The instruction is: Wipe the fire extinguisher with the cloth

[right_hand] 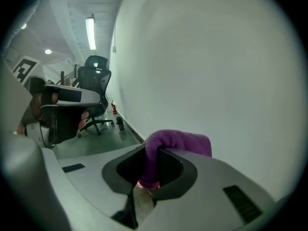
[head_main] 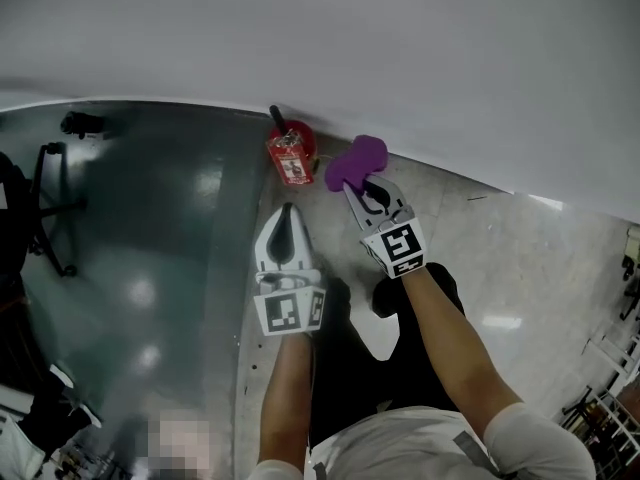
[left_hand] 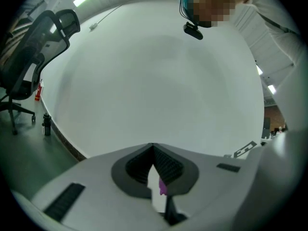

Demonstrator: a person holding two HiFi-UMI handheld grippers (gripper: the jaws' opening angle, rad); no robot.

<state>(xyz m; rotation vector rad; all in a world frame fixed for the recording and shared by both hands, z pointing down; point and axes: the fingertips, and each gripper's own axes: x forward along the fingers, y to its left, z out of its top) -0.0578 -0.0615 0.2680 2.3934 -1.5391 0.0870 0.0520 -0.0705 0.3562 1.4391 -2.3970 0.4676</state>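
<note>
A red fire extinguisher [head_main: 291, 154] stands on the floor against the white wall. Just right of it in the head view hangs a purple cloth [head_main: 355, 162], with my right gripper [head_main: 362, 190] shut on it. In the right gripper view the cloth [right_hand: 176, 143] bulges up between the jaws and folds over the right one. My left gripper [head_main: 286, 211] is shut with nothing in it, its tips pointing at the extinguisher from just below it in the head view. In the left gripper view the left gripper [left_hand: 153, 148] faces only the bare wall; the extinguisher is out of sight there.
The white wall [head_main: 400, 58] runs across the top of the head view. A black office chair [left_hand: 26, 64] stands on the dark green floor at the left. A second small red extinguisher [left_hand: 37, 91] and a dark bottle [left_hand: 46, 124] sit along the wall base farther off.
</note>
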